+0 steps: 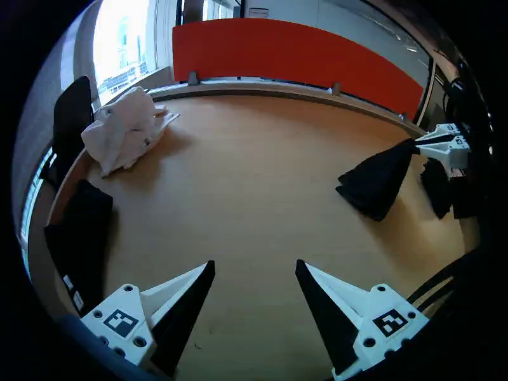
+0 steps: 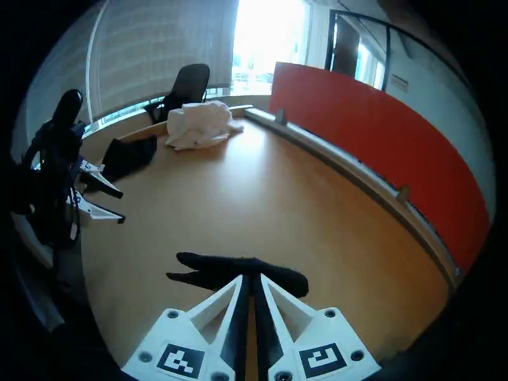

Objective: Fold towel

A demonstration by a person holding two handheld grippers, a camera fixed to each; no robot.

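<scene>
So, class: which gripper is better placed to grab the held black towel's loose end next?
Probably left. The left gripper is open and empty, while the right gripper is shut on the black towel, so it cannot regrip.

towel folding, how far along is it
Nothing looks folded yet. In hand: the right hand-held gripper is shut on a bunched black towel on the table; the left hand-held gripper is open and holds nothing. Left to do: spreading the towel out and folding it. A crumpled white cloth and another dark cloth lie farther off.
</scene>
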